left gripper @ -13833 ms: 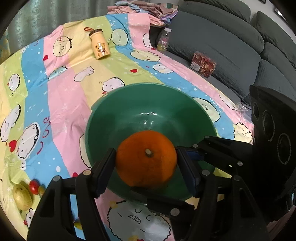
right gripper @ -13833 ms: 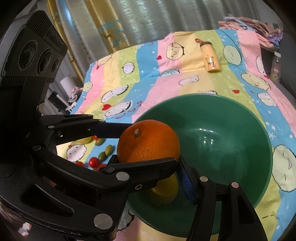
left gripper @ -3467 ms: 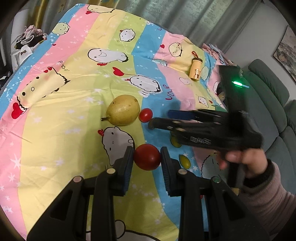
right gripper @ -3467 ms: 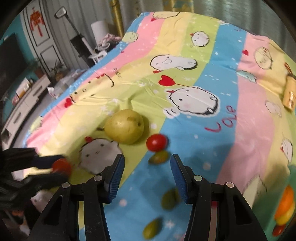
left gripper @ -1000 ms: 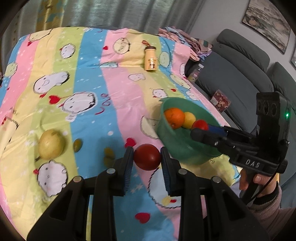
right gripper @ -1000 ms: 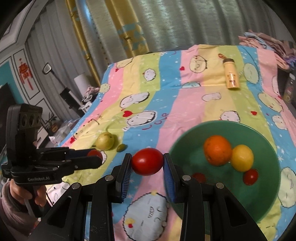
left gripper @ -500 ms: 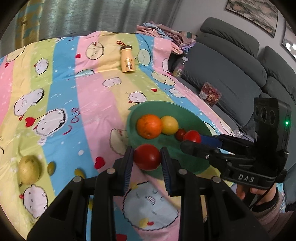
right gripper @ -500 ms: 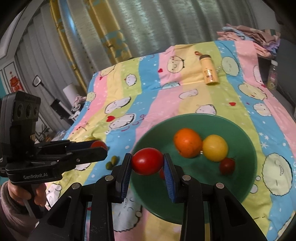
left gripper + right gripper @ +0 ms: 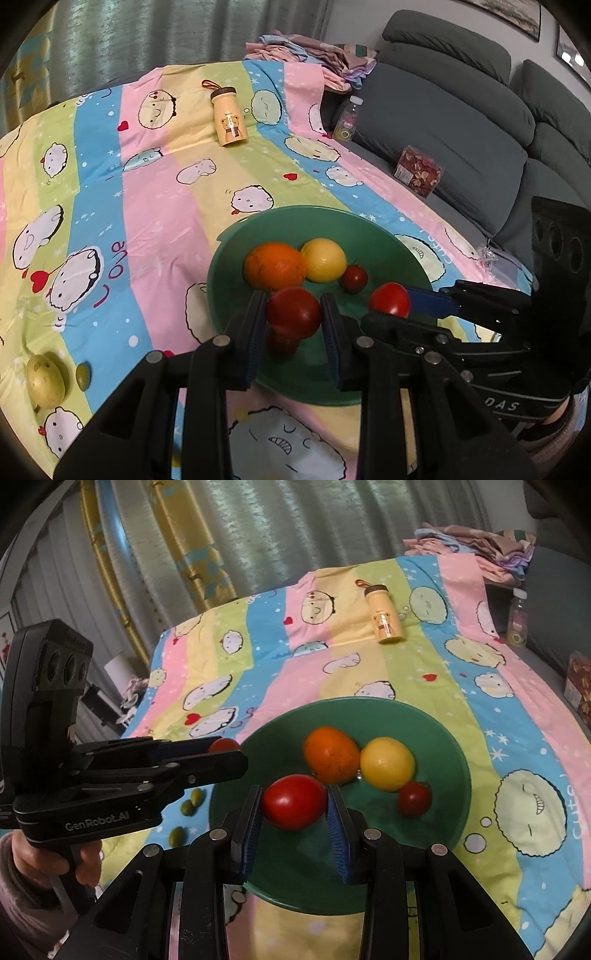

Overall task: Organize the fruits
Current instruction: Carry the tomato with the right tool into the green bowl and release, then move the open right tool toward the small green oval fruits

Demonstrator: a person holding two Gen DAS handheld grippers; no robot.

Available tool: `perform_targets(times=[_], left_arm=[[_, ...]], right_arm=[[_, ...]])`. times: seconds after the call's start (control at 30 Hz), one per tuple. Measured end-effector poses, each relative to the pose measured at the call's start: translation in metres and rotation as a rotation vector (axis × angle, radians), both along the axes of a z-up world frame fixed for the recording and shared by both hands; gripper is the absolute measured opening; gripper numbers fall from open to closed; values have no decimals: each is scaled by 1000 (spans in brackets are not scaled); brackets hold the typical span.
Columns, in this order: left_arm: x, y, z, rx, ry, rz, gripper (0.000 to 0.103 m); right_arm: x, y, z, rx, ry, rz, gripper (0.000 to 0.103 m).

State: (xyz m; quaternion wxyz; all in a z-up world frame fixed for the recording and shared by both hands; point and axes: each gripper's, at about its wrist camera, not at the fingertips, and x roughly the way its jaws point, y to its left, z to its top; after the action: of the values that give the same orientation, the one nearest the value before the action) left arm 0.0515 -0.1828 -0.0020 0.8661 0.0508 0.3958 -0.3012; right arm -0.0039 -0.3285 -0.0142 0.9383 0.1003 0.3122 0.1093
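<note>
A green bowl (image 9: 229,266) sits on the striped cartoon bedsheet and holds an orange (image 9: 275,268), a lemon (image 9: 324,259) and a small red tomato (image 9: 354,278). My left gripper (image 9: 294,318) is shut on a red tomato (image 9: 294,312) over the bowl's near side; another red fruit (image 9: 282,341) lies just below it. My right gripper (image 9: 294,805) is shut on a red tomato (image 9: 294,801) over the bowl (image 9: 458,775). The right gripper also shows in the left wrist view (image 9: 389,303), the left one in the right wrist view (image 9: 224,746).
A pear (image 9: 46,380) and a green olive-like fruit (image 9: 83,376) lie on the sheet at the left; several more (image 9: 192,802) lie left of the bowl. A yellow bottle (image 9: 229,120) lies at the far end. A grey sofa (image 9: 461,122) with a snack box (image 9: 419,173) is on the right.
Both grippers have moved in over the bowl with their tomatoes; the bowl now looks closer and more central in both views.
</note>
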Motion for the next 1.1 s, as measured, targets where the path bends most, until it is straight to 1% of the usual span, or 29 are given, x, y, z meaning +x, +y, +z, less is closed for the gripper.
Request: perform_targets(times=[0.37, 0.67, 0.7, 0.8, 0.87, 0.93, 1.03, 1.1], left_arm=[[8, -12, -10, 50, -6, -4, 29], [11, -14, -14, 57, 0, 6, 30], [11, -14, -14, 55, -1, 6, 32], [11, -13, -13, 50, -6, 13, 45], [11, -9, -11, 41, -6, 17, 49], [11, -2, -7, 33, -10, 42, 66], [12, 14, 0, 13, -17, 76, 76], [12, 27, 4, 7, -21, 110, 80]], right_arm=[[2, -6, -6, -9, 21, -17, 36], [3, -8, -7, -11, 28, -49, 36], [3, -8, -7, -10, 26, -54, 36], [2, -10, -6, -2, 22, -60, 36], [1, -11, -6, -6, 23, -66, 36], [1, -12, -4, -4, 21, -71, 36], [-2, -18, -1, 18, 14, -92, 38], [-5, -23, 2, 28, 6, -113, 42]])
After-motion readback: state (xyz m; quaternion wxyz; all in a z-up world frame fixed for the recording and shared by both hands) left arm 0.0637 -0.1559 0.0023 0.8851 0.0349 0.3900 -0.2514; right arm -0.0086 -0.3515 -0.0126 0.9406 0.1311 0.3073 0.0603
